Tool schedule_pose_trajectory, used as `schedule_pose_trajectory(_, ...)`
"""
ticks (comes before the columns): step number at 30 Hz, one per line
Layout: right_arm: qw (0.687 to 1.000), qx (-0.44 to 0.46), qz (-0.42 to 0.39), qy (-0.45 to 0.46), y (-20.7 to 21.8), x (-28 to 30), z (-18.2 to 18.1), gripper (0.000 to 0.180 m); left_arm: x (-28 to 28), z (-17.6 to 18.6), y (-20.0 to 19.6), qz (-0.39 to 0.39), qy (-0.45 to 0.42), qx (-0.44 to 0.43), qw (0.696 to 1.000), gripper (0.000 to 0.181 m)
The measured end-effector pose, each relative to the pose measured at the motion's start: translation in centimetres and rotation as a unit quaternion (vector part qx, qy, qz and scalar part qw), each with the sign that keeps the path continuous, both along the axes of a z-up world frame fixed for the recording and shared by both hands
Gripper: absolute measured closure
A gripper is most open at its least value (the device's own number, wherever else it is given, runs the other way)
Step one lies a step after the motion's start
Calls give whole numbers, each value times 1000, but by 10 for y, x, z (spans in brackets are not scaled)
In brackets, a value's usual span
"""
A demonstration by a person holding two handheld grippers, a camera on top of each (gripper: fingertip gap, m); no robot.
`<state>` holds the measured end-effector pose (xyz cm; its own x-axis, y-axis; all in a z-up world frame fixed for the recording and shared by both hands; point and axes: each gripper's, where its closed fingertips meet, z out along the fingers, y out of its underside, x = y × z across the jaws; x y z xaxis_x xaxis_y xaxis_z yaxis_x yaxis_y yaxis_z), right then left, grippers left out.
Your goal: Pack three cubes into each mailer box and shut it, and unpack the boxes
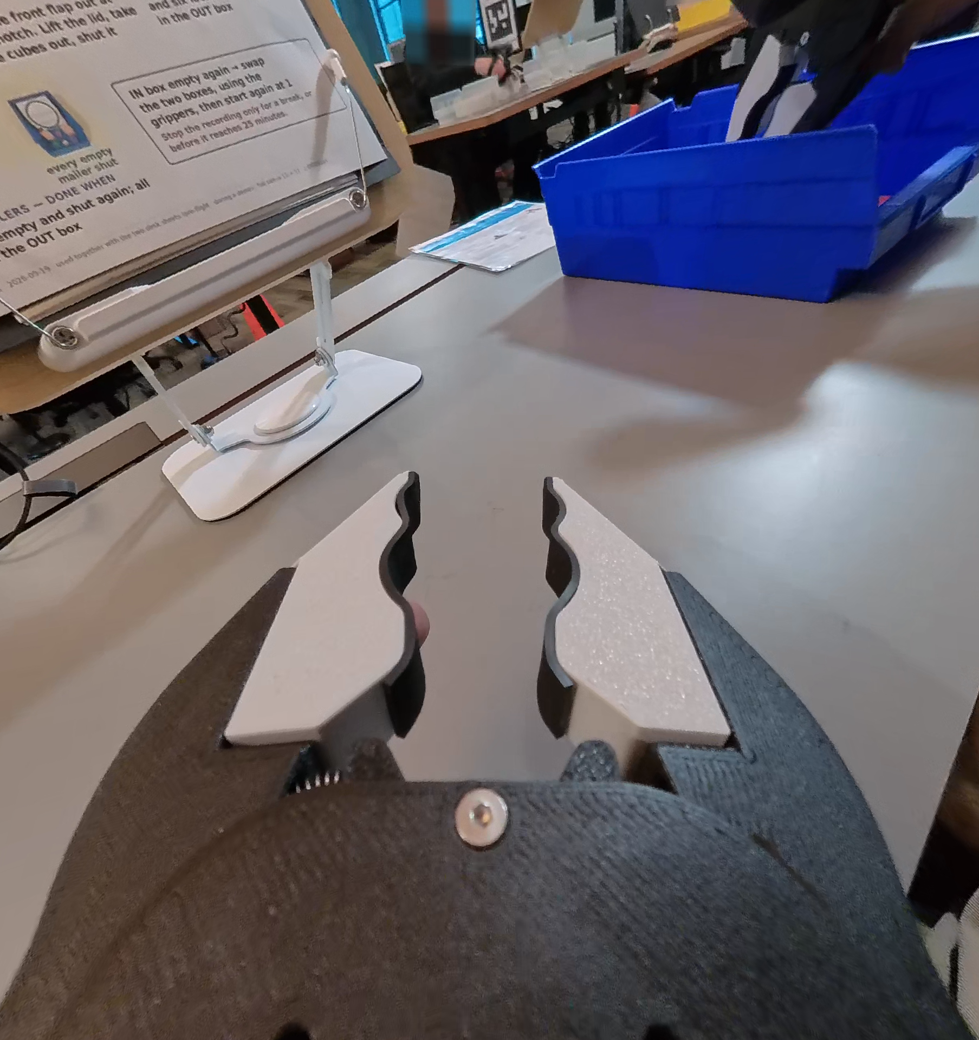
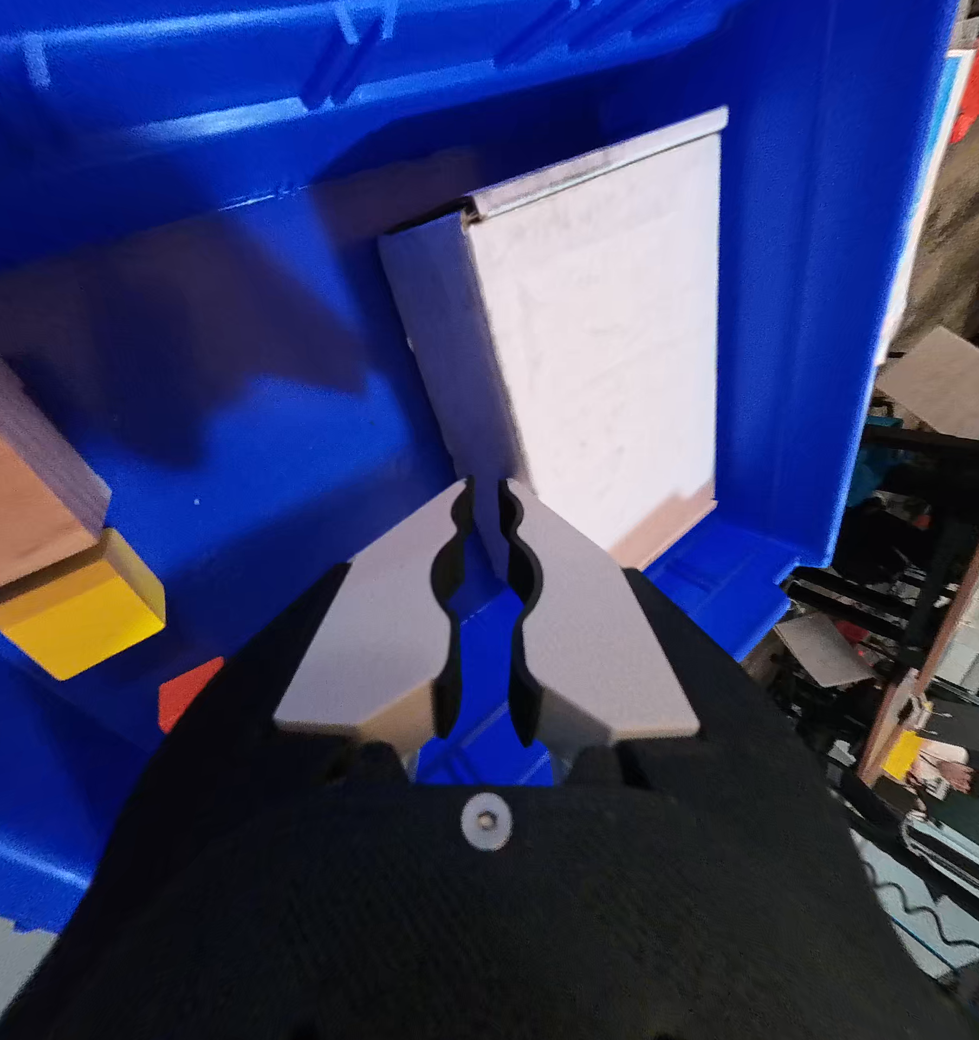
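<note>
My left gripper (image 1: 481, 484) is open and empty, hovering over the bare grey table (image 1: 673, 506). My right gripper (image 2: 484, 487) reaches down into the blue bin (image 2: 250, 140). Its jaws are nearly closed on the near edge of a white mailer box (image 2: 599, 349), whose grey side wall runs into the gap between the fingertips. The mailer lies against the bin's right wall with its lid shut. A yellow cube (image 2: 81, 608), a red cube (image 2: 186, 692) half hidden by my gripper, and a brown block (image 2: 14, 478) lie at the bin's left. The left wrist view shows the bin (image 1: 701, 225) with the right gripper (image 1: 779, 95) inside.
A white document stand (image 1: 284, 427) holding a printed sheet (image 1: 138, 129) stands at the table's left. A paper sheet (image 1: 492, 236) lies flat beside the bin. A black cable (image 1: 3, 534) runs at the far left edge. Other desks show in the background. One gripper's finger ends stand about 45 cm off the other's.
</note>
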<state>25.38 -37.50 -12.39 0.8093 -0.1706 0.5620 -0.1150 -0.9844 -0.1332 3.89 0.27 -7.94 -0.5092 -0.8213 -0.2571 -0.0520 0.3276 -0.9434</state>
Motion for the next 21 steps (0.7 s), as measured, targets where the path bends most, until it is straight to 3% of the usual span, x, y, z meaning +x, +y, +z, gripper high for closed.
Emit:
schedule_pose_trajectory(2, 1000, -5, 1, -21, 0, 3, 4, 176, -1, 2, 0, 0, -5, -3, 1000, 140)
schedule_pose_trajectory(6, 1000, -14, 1, -21, 0, -8, 6, 164, 0, 6, 5, 6, -9, -19, 1000, 141)
schedule_pose_trajectory(10, 996, 37, -5, -77, 22, -24, 46, 157, 3, 9, 11, 23, -8, -39, 999, 139)
schedule_pose_trajectory(13, 984, 170, 0, -58, 74, -66, 92, 134, 4, 8, 16, 29, 7, -57, 998, 144)
schedule_pose_trajectory(16, 948, 305, 79, -48, 147, -127, 142, 133, 3, 8, 19, 28, 27, -84, 996, 150)
schedule_pose_trajectory(19, 896, 411, 166, 24, 223, -198, 150, 128, 5, 11, 35, 57, 27, -91, 994, 129)
schedule_pose_trajectory(21, 865, 449, 192, 115, 264, -242, 128, 118, 7, 22, 59, 103, 18, -97, 990, 99)
